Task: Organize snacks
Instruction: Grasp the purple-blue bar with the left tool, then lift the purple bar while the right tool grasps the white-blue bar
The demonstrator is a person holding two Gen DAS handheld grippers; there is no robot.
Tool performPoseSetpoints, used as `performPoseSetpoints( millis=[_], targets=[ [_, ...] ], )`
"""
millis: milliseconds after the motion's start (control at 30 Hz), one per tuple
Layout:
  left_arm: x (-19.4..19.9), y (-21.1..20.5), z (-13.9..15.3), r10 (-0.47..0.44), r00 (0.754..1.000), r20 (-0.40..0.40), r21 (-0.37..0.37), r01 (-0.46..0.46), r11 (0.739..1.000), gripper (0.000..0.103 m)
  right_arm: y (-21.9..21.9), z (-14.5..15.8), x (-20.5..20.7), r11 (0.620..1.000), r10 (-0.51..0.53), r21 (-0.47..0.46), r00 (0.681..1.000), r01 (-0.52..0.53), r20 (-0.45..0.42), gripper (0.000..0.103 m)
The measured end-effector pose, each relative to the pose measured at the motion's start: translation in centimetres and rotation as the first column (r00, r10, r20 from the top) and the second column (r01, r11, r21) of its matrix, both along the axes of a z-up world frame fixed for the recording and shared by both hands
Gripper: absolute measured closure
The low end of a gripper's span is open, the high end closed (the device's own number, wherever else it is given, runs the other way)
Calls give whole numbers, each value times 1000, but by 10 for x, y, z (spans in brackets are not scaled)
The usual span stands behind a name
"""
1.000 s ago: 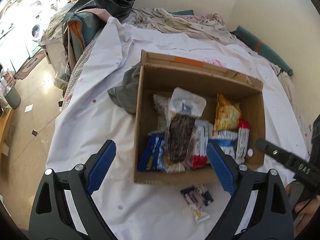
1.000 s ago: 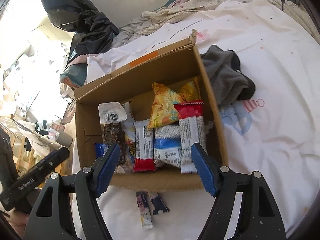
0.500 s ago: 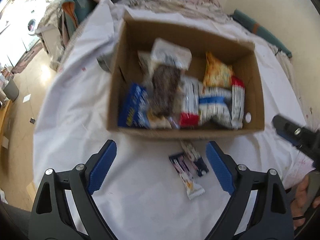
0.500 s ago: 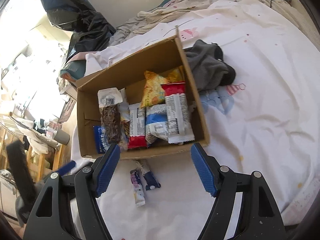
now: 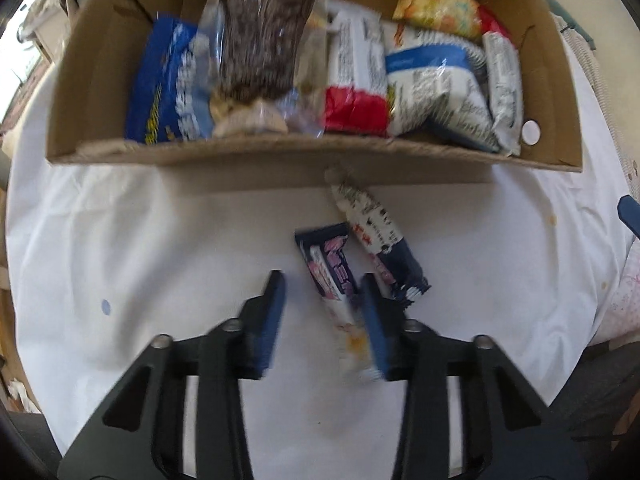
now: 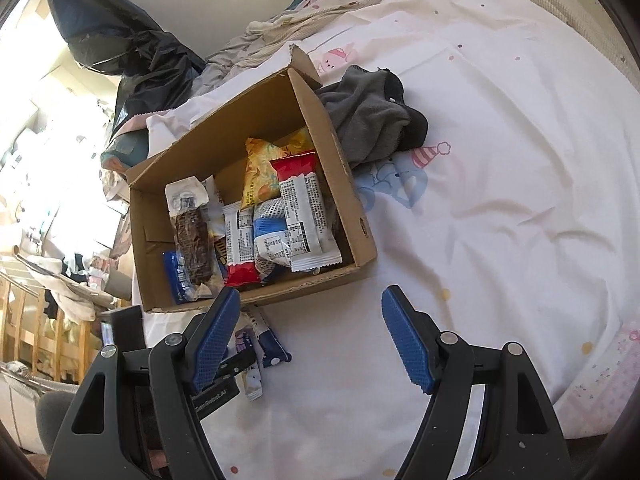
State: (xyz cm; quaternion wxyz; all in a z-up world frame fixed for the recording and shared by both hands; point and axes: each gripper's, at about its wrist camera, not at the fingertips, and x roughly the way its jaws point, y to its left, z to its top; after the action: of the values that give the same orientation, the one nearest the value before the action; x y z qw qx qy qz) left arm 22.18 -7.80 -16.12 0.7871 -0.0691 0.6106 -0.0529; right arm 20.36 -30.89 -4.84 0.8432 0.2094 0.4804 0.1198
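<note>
A cardboard box [image 5: 280, 160] full of snack packets stands on the white sheet; it also shows in the right wrist view [image 6: 360, 224]. Two snack bars lie in front of it: a dark blue and pink one [image 5: 332, 276] and a white and navy one [image 5: 376, 236]. My left gripper [image 5: 322, 312] is low over the sheet, jaws partly closed around the pink bar's near end, its right pad beside the bar. My right gripper [image 6: 310, 336] is open and empty, above the sheet right of the bars [image 6: 256, 352].
A grey garment [image 6: 372, 116] lies against the box's far side. Black bags and crumpled bedding [image 6: 132, 60] sit behind the box. The bed edge runs along the left, with room clutter below it. White sheet spreads to the right.
My left gripper has dropped down and forward to the two bars, and its jaws have narrowed around the pink one. My right gripper has pulled back from the box.
</note>
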Motion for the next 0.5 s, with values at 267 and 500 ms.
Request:
performPoseSetpoints(
  millis=[267, 500],
  targets=[
    [-11, 0, -4, -35, 998, -45, 39, 37, 999, 89, 12, -4, 2, 999, 30, -14, 999, -30, -14, 26],
    [-30, 20, 32, 26, 999, -39, 28, -25, 999, 89, 46, -27, 7, 984, 178, -8, 978, -180, -104, 26]
  ],
)
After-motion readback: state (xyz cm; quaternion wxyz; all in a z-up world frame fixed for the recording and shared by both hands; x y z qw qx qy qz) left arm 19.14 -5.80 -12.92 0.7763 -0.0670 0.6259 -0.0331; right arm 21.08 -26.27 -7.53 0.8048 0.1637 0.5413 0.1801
